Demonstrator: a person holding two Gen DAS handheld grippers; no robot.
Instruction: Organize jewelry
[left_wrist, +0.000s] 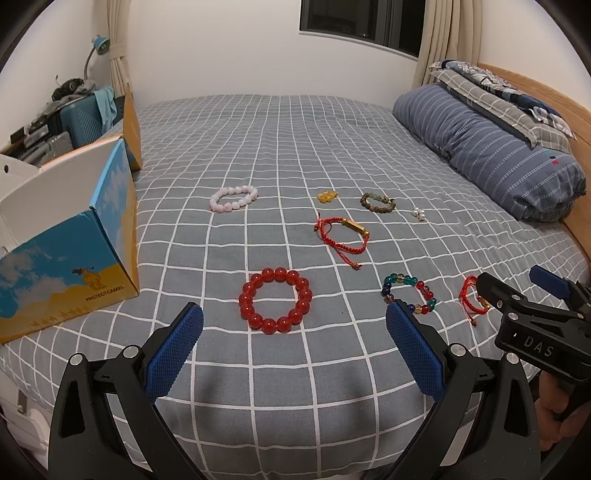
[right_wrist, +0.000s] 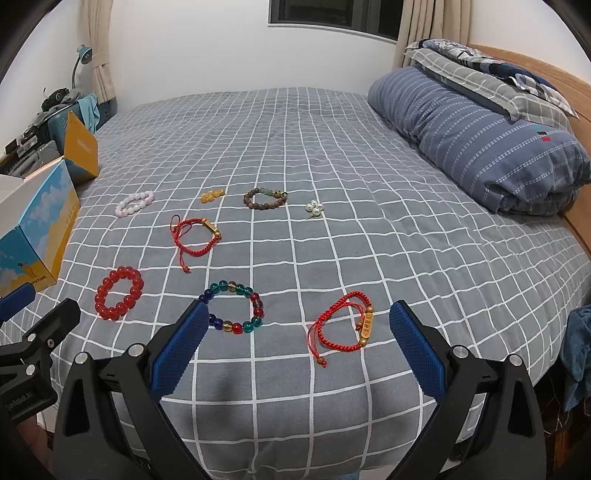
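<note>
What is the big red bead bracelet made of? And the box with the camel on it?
The big red bead bracelet looks like glass or resin: its round beads are see-through and shiny with bright glints, so I can't tell which. The camel box looks like printed cardboard: flat folded walls, a plain white inside and a matte picture.
</note>
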